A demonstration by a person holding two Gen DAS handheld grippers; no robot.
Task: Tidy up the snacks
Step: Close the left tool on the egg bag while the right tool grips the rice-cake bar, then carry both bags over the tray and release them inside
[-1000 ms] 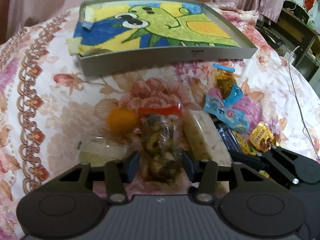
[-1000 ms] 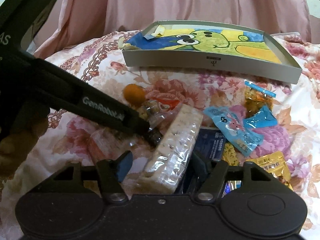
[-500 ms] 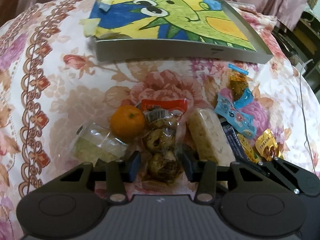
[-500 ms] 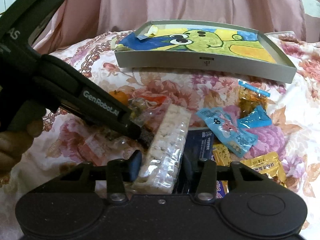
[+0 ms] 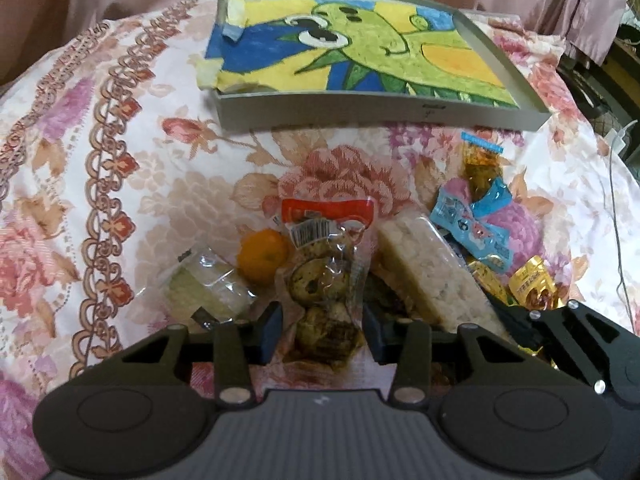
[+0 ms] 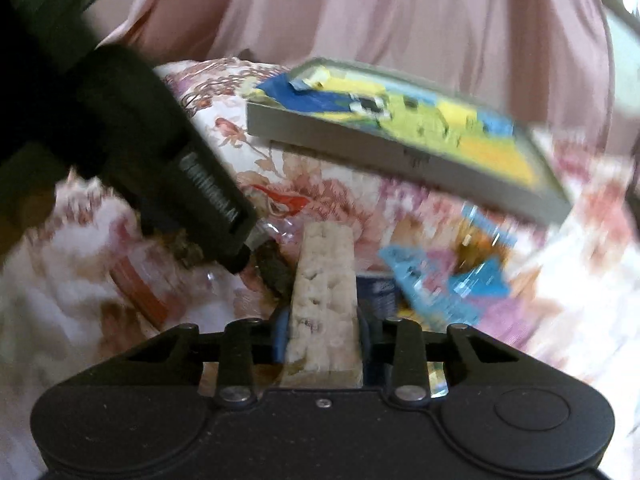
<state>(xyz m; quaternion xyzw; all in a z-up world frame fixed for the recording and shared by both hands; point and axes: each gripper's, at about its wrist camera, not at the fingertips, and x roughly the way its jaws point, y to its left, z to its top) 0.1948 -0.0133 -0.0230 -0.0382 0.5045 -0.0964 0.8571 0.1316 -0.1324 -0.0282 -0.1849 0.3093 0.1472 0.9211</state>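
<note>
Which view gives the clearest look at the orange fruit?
The left wrist view: the orange fruit lies sharp and mostly unobstructed on the floral cloth, beside the red-topped snack bag. In the blurred right wrist view, the left gripper blocks that area; no fruit shows.

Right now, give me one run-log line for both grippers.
left gripper: closing on clear snack bag | right gripper: closing on rice cracker bar | tray: no snacks
</note>
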